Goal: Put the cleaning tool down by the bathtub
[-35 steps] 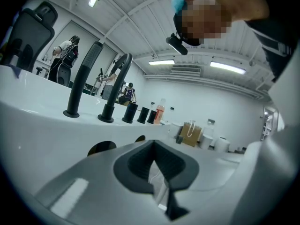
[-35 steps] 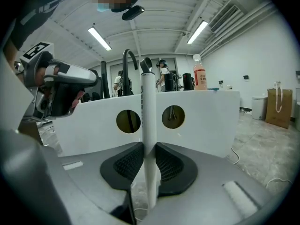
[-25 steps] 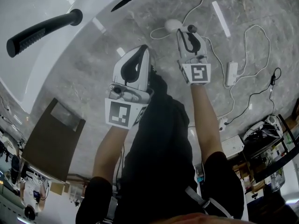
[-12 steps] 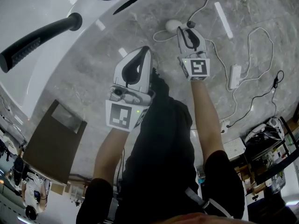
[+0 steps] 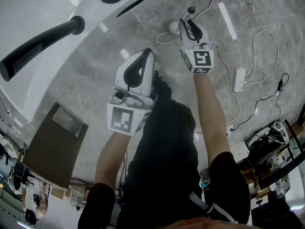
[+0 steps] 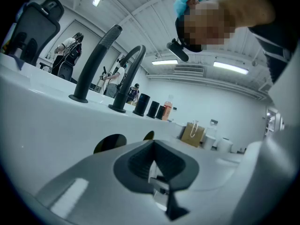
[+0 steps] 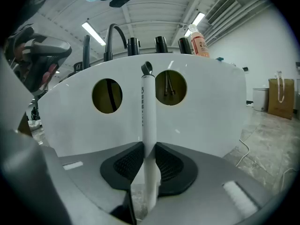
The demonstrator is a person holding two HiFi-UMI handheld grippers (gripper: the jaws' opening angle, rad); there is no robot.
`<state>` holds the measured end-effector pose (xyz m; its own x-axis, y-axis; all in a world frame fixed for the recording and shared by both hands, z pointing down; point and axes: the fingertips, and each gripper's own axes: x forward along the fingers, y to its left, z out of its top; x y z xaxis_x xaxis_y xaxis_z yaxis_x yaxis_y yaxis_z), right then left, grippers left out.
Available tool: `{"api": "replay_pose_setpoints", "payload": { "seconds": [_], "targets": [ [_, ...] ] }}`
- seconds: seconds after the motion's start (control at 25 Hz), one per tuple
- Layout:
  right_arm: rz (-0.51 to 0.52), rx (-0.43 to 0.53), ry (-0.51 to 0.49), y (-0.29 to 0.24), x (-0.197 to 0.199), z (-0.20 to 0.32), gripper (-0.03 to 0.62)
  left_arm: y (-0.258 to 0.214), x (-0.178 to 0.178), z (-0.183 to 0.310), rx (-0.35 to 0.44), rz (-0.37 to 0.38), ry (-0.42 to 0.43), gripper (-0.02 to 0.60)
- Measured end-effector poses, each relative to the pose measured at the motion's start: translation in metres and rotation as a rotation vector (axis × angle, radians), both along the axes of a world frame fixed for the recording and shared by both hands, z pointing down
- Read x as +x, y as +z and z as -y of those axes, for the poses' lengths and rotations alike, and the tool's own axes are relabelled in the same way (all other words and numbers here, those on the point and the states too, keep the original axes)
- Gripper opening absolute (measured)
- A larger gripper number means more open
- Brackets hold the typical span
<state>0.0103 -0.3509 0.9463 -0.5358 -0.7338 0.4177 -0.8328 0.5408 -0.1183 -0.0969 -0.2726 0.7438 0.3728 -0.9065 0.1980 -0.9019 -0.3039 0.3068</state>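
The cleaning tool (image 7: 149,121), a slim white handle with a small dark hanging loop at its far end, is clamped between the dark pads of the right gripper (image 7: 149,146), which is closed on the handle partway along its length. The handle runs out ahead of the jaws toward the white side wall of the bathtub (image 7: 211,107). Its loop end lies between two round openings (image 7: 107,95) in that wall, and whether it touches the wall cannot be told. The near end of the handle drops out of sight behind the jaws, so the working head is not visible. In the head view the gripper is held out over the grey marble floor (image 5: 90,80) just beside the curved edge of the tub, with loose white cables (image 5: 259,32) and a power strip (image 5: 238,78) lying off to its right. The left gripper (image 5: 145,51) hangs nearer the person's body with its jaws together and nothing between them, and appears to take no part. The step in hand looks like the carry down to the spot beside the tub, and the tool is not yet set down. The next move probably calls for bringing the handle low until it rests on the floor or leans on the tub wall, clear of the cables, and only then parting the jaws.
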Motion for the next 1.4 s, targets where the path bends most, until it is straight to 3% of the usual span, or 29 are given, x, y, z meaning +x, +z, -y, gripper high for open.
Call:
{"api": "replay_pose_setpoints", "payload": {
  "seconds": [0.72, 1.4],
  "targets": [
    [0.016, -0.060, 0.056, 0.017, -0.006, 0.065, 0.083, 0.001, -0.007, 0.015, 0.007, -0.004, 0.002, 0.008],
    [0.014, -0.071, 0.049, 0.030, -0.015, 0.079, 0.084, 0.013, -0.017, 0.012, -0.013, -0.006, -0.027, 0.008]
  ]
}}
